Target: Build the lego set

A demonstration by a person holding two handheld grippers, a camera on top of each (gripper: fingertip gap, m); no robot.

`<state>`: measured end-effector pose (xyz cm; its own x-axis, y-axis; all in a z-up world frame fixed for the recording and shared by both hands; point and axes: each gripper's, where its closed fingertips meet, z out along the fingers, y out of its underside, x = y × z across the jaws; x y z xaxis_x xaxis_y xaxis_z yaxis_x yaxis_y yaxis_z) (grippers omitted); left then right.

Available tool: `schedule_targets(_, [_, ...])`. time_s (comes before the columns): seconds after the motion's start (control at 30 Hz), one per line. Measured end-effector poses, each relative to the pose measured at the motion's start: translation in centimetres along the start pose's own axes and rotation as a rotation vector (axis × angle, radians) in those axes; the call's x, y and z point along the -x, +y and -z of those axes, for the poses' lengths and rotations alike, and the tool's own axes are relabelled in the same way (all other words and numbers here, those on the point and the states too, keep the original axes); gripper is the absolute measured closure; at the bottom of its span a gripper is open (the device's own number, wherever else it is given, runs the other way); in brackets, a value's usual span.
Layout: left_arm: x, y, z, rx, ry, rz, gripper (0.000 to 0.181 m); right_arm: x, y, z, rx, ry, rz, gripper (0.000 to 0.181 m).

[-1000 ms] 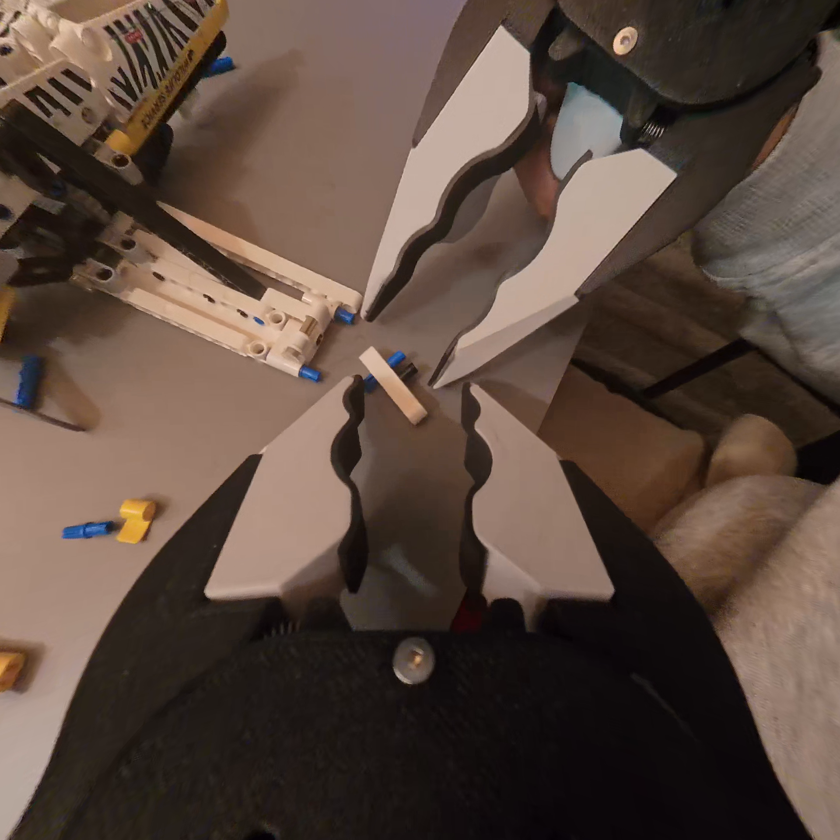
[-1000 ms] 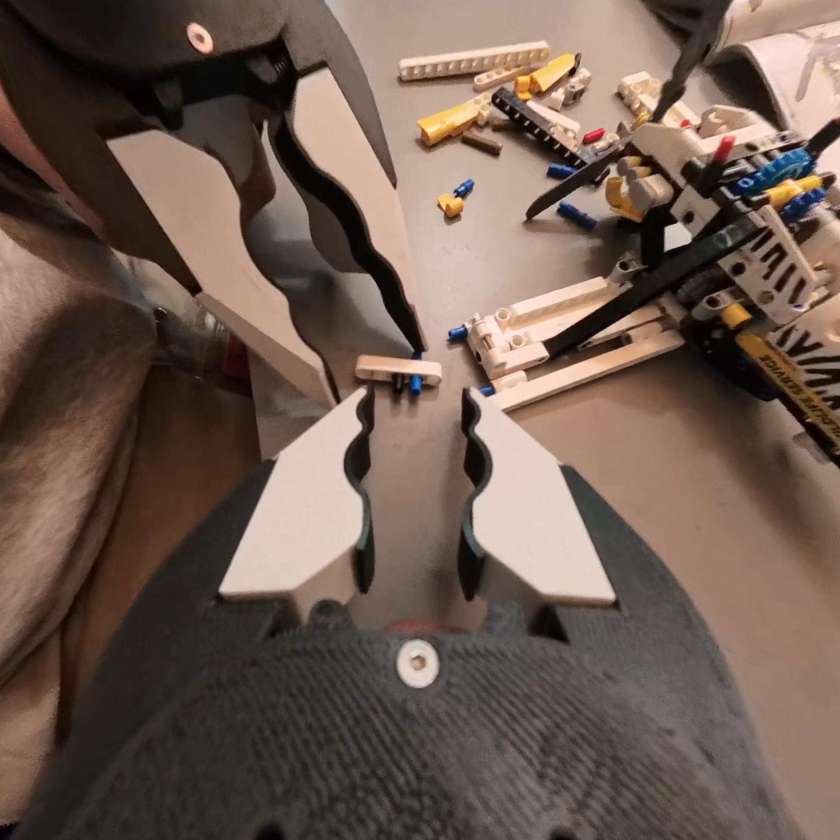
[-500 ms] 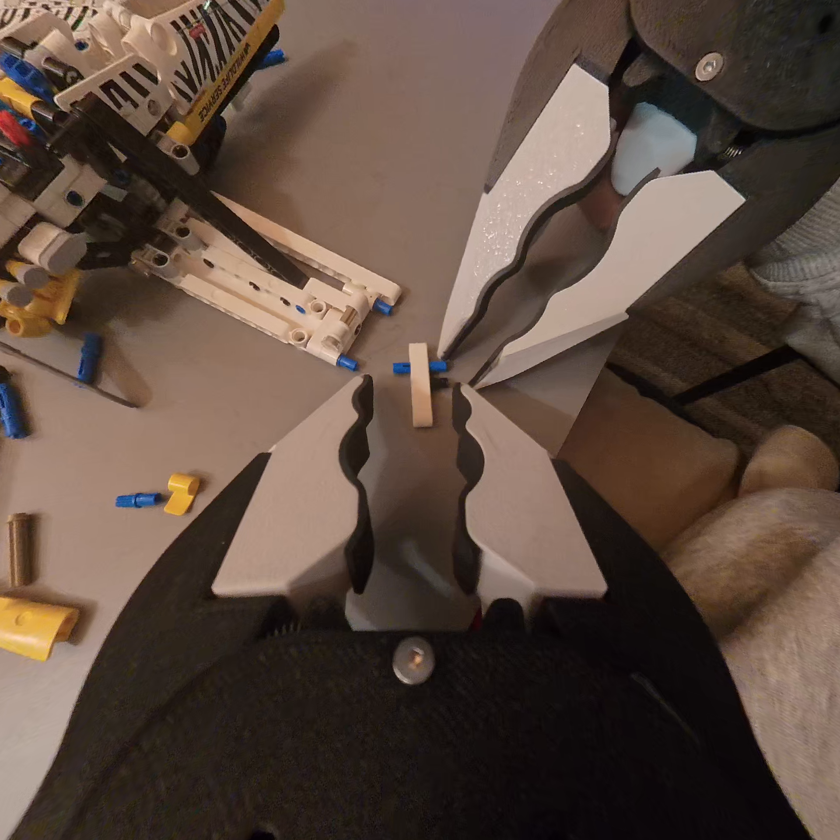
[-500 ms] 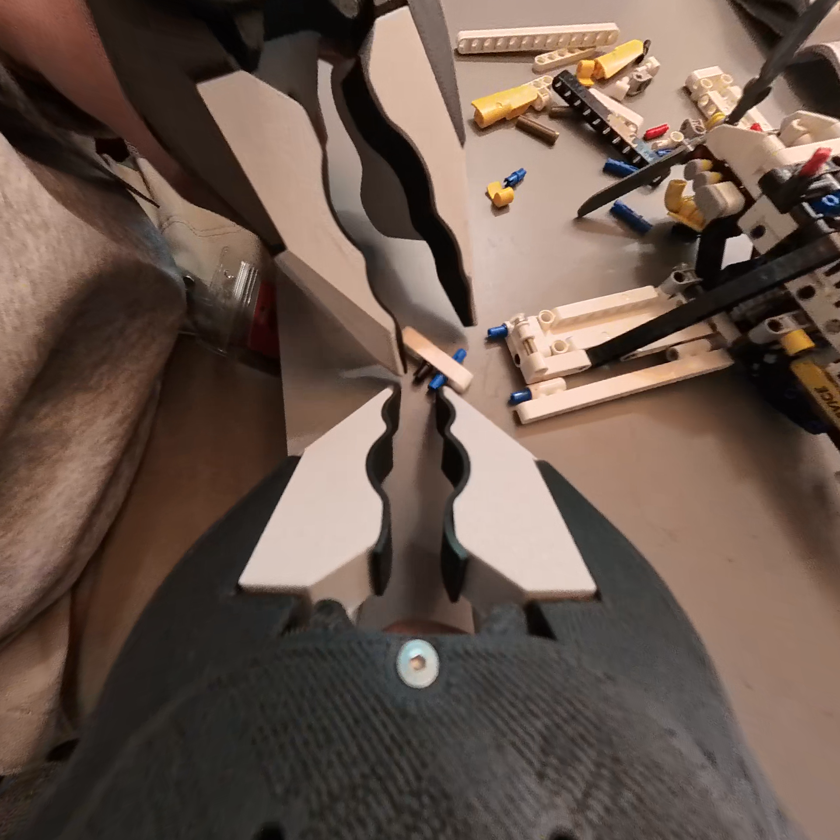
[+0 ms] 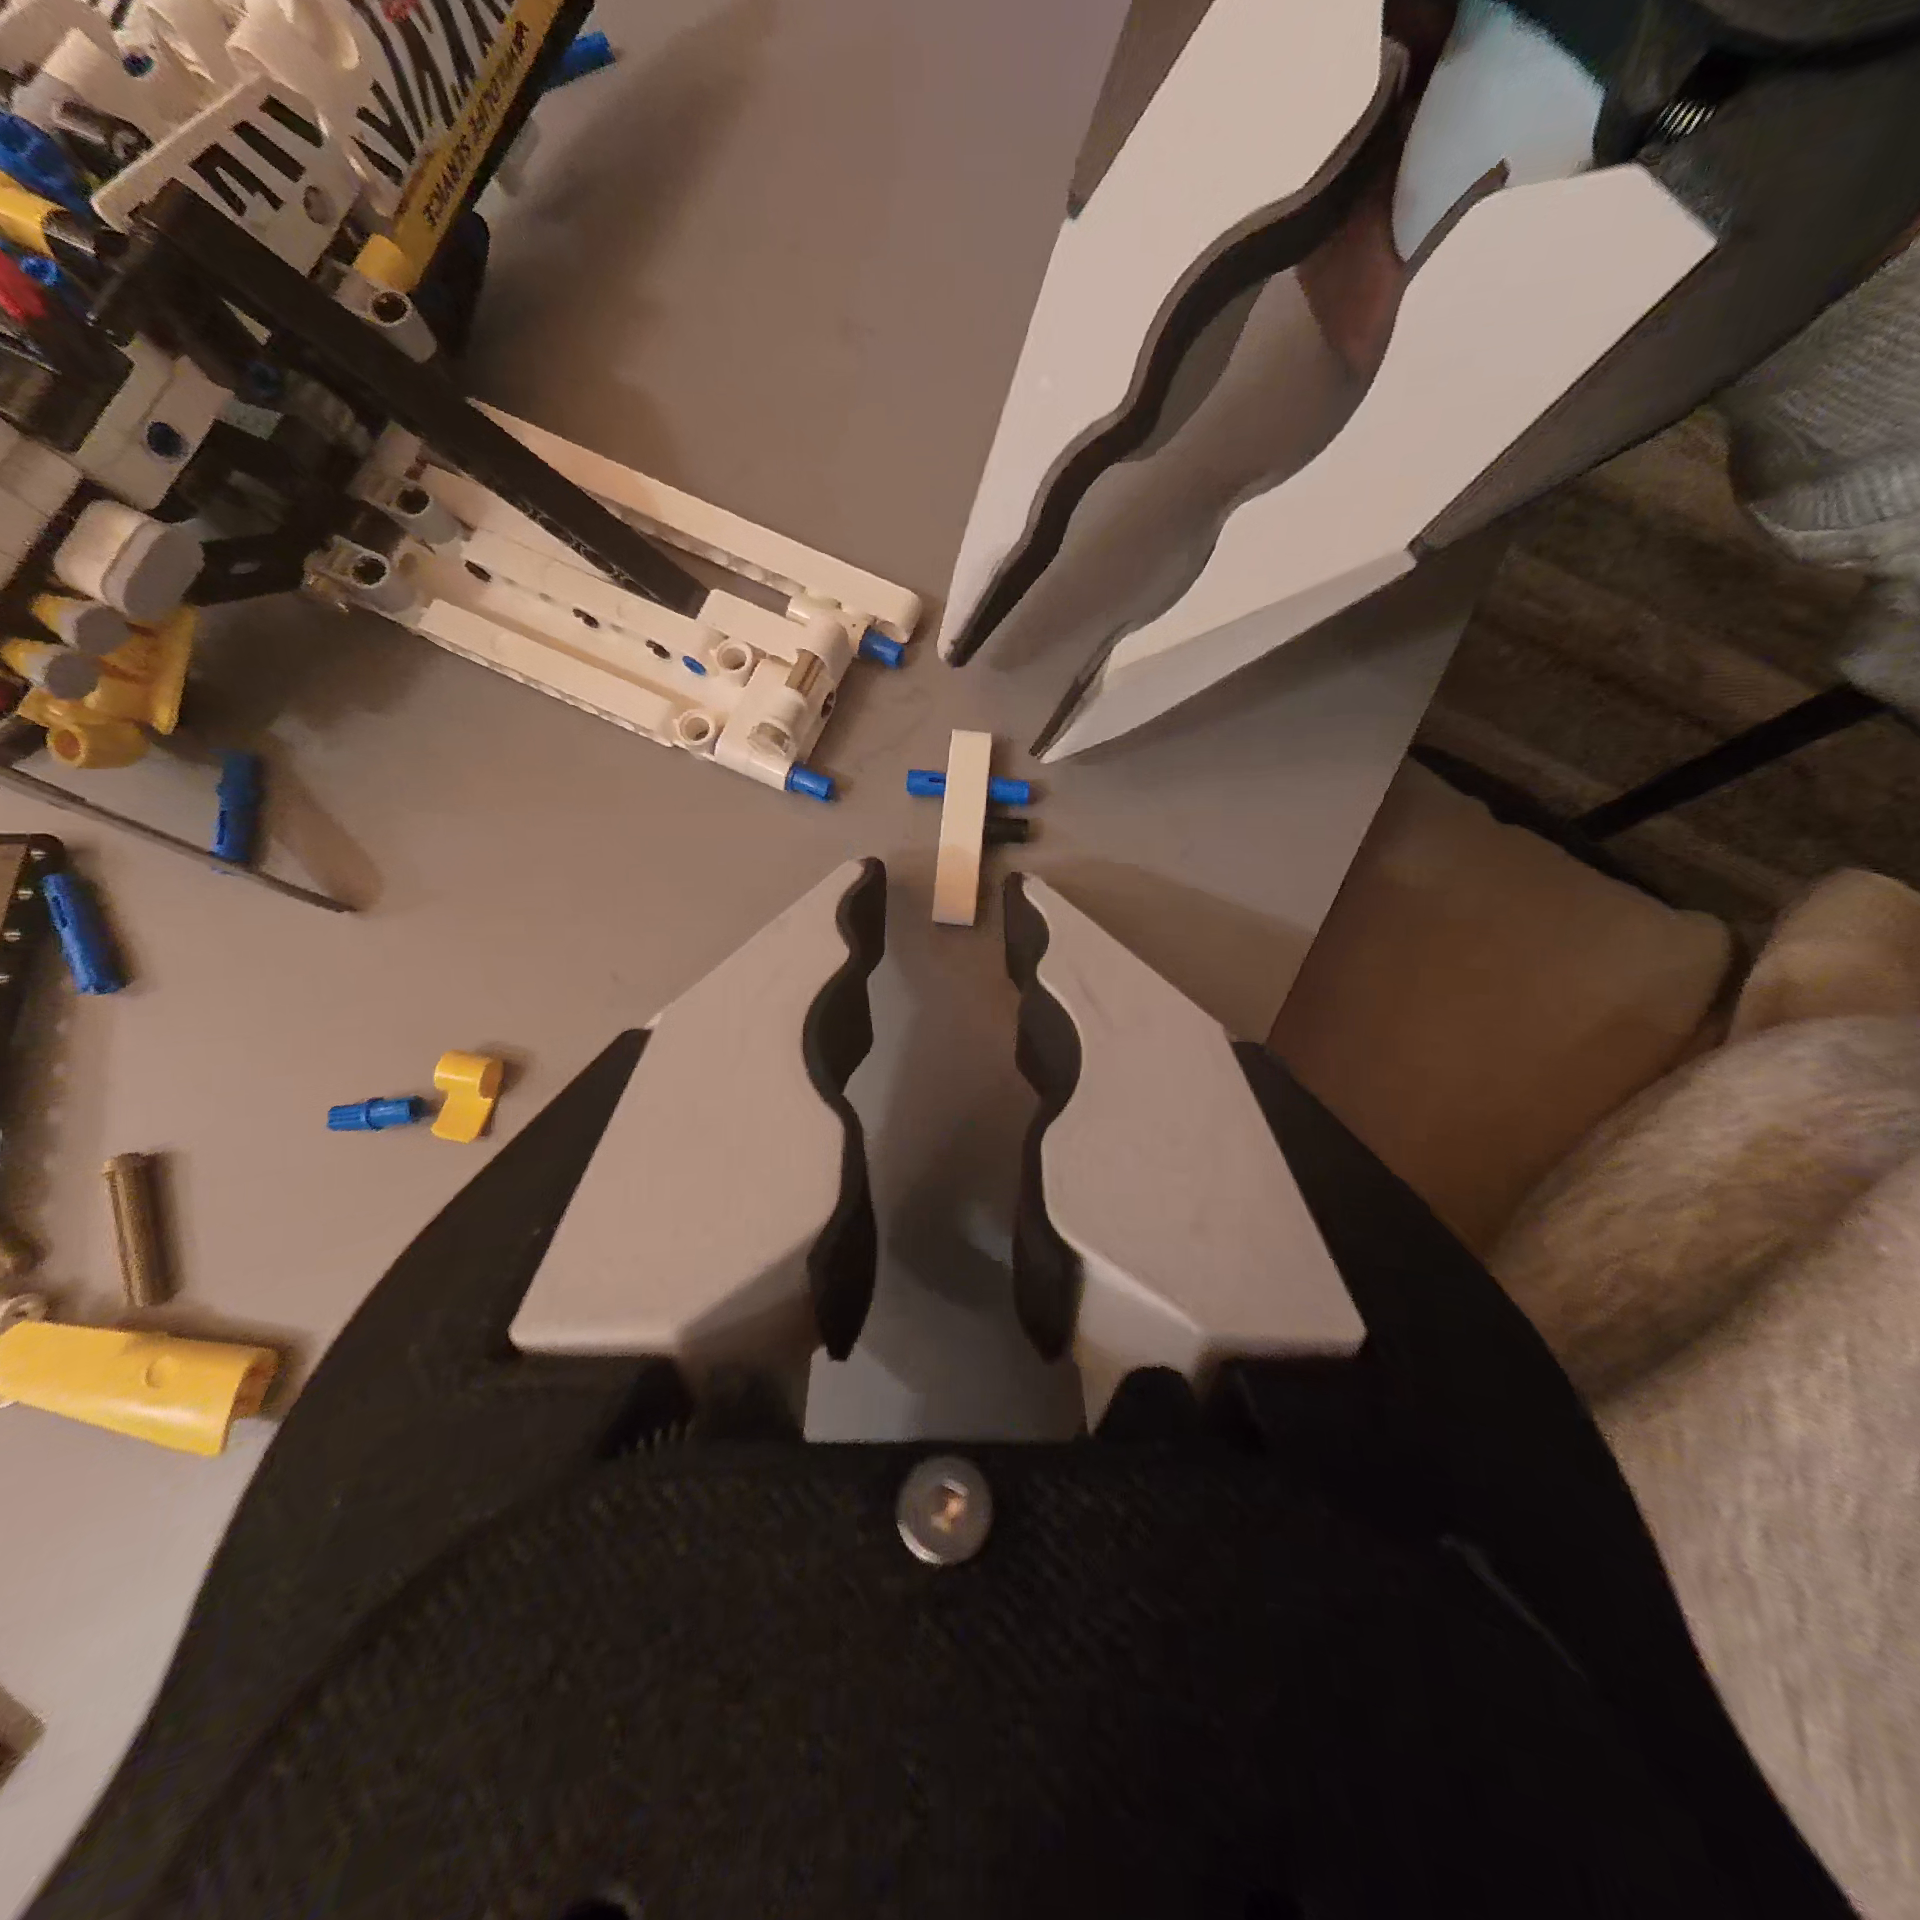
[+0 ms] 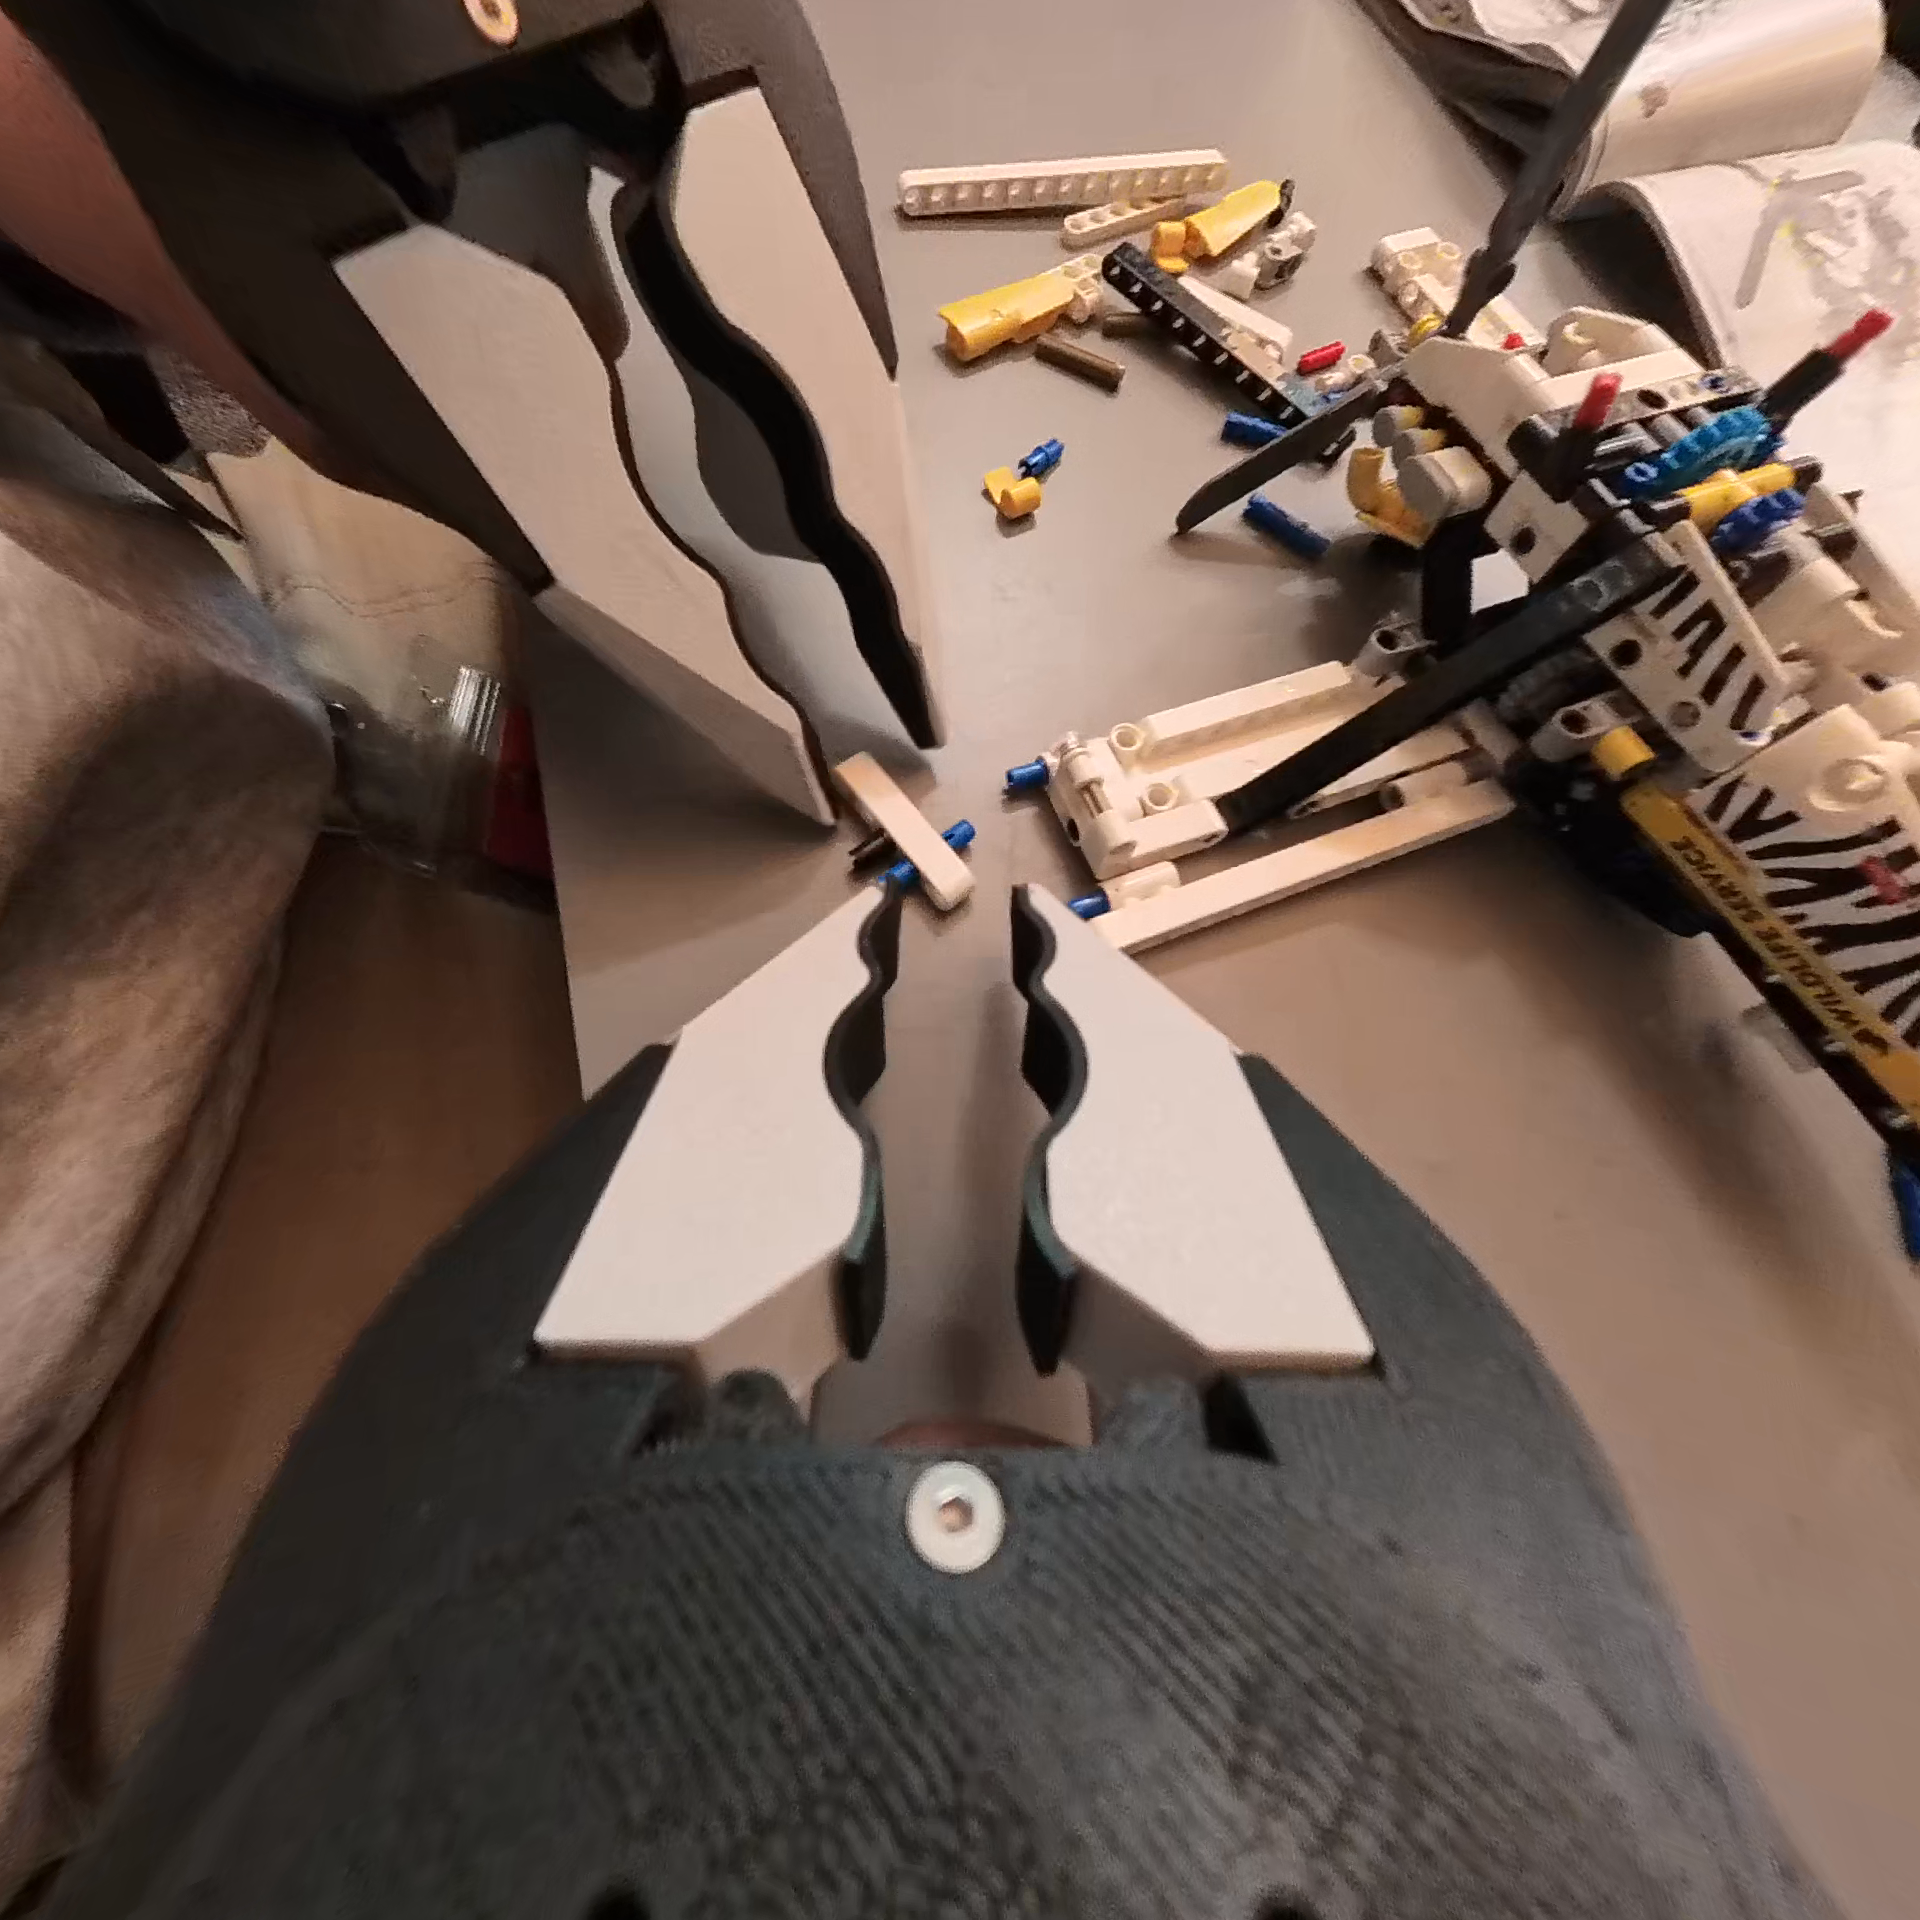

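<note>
The left gripper [image 5: 943, 881] is standing partly open, its jaws gripping nothing; the white beam [image 5: 960, 826] is standing on edge on the grey table [image 5: 748, 260], its near end just inside the gap between the tips. A blue pin [image 5: 925, 782] is passing through the beam and a black pin [image 5: 1010, 828] is poking out at its 3 o'clock side.

The right gripper [image 6: 945, 902] is also sitting partly open and empty, with the beam [image 6: 906, 833] lying at 11 o'clock from its tips, next to the left finger tip. In the left wrist view the right gripper [image 5: 992, 707] is reaching in from 1 o'clock, its tips near the beam's far end; whether they are touching it cannot be told.

The model [image 5: 343, 416], white with zebra stripes, is lying at 10 o'clock of the beam, its white arm ending in 2 blue pins near the beam. Loose parts are lying scattered at 8 o'clock: a yellow connector [image 5: 468, 1081], a brown axle [image 5: 140, 1226], a yellow panel [image 5: 135, 1387].

No containers are showing.
</note>
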<state>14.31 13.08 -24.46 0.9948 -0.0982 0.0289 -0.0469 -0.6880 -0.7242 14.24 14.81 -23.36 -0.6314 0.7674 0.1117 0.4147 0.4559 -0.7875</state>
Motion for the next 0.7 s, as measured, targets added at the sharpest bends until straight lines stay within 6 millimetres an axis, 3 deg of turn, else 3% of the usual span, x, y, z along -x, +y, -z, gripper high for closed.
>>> schedule_targets(0.23, [0.7,0.0,-0.1,0.009,-0.011,0.005,0.171,0.0,0.4,-0.8,0.051,0.005,0.049,0.165])
schedule_targets(0.53, [1.3,-0.3,-0.3,0.008,-0.009,0.027,0.172,-0.2,0.1,-1.0,0.041,0.035,0.083,0.177])
schedule_targets(0.7, [1.2,-0.3,-0.4,0.009,-0.003,0.022,0.172,-0.3,0.0,-0.9,0.035,0.039,0.080,0.174])
